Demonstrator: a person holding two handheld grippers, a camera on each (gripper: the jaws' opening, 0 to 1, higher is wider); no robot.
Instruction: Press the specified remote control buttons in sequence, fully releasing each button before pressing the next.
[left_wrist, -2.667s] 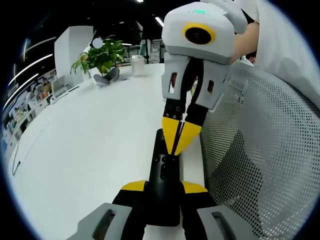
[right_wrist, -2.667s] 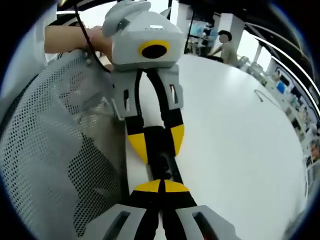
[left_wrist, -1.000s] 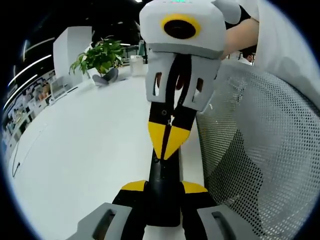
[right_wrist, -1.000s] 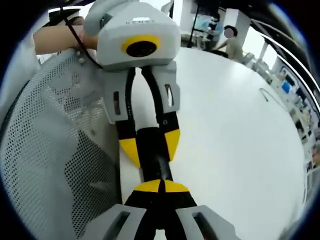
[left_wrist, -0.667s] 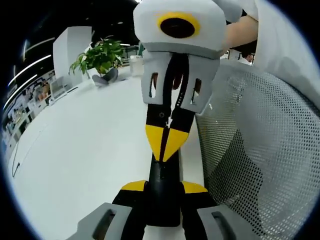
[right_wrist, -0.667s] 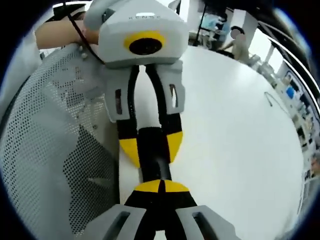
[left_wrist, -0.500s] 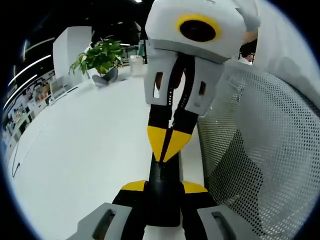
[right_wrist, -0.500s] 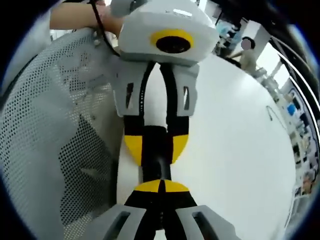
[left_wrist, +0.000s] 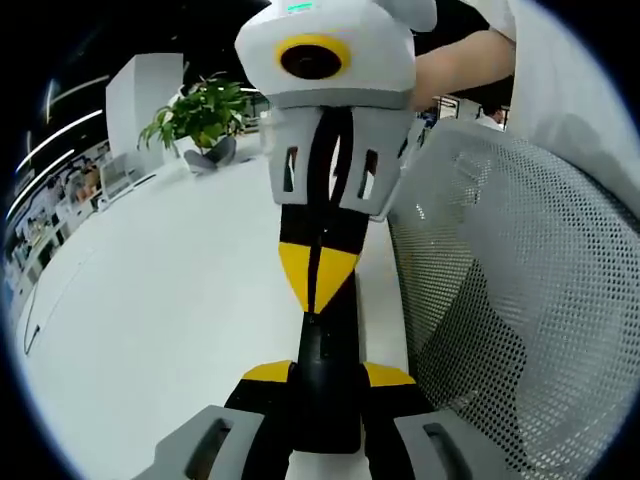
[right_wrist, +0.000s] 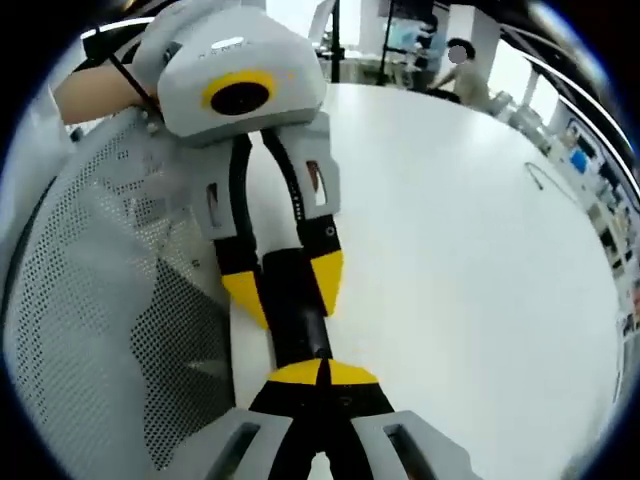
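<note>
A black remote control (left_wrist: 327, 395) lies lengthwise between the yellow-tipped jaws of my left gripper (left_wrist: 327, 374), which is shut on its sides. My right gripper (left_wrist: 315, 288) comes down from the top of the left gripper view, shut, its joined yellow tips resting on the remote's upper face. In the right gripper view the same shut tips of my right gripper (right_wrist: 320, 374) meet the near end of the remote (right_wrist: 297, 318). Beyond them the left gripper (right_wrist: 285, 283) clamps it. The buttons under the tips are hidden.
The remote is held over the edge of a white table (left_wrist: 180, 280). A grey mesh chair back (left_wrist: 520, 300) stands close on the right in the left gripper view. A potted plant (left_wrist: 200, 112) sits at the table's far end. A seated person (right_wrist: 458, 60) is far off.
The right gripper has swung and rolled a little to the left in the left gripper view, its shut tips still on the remote. The left gripper keeps its hold.
</note>
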